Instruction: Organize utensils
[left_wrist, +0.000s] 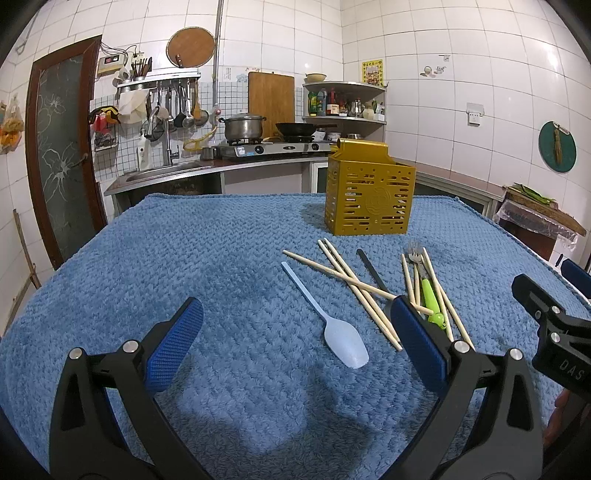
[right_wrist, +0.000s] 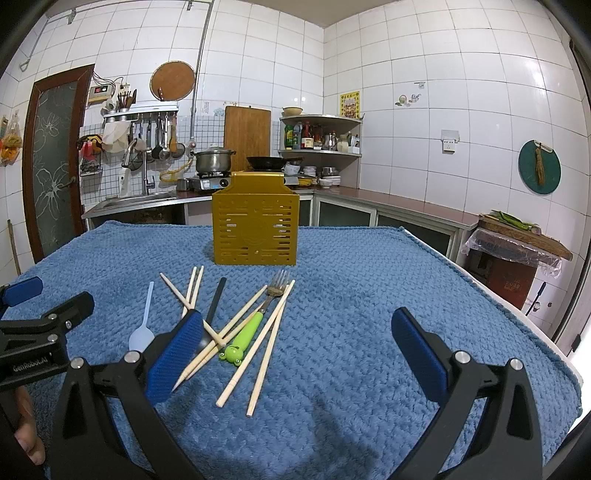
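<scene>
Blue towelling (right_wrist: 351, 295) covers the table, and the scattered utensils overlap. A black-handled utensil (right_wrist: 216, 301) is half hidden behind the right gripper (right_wrist: 299, 350), its head unclear. Seven wooden chopsticks (right_wrist: 271, 332), one pale blue spoon (left_wrist: 341, 338) and one green-handled fork (right_wrist: 258, 317) lie before one upright yellow holder (right_wrist: 255, 229). The left gripper (left_wrist: 295, 339) and the right both gape wide, empty.

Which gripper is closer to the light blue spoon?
Left. The left gripper is open with the light blue spoon lying between its fingers, just ahead. The right gripper, also open, sits off to the spoon's right, past the chopsticks.
</scene>
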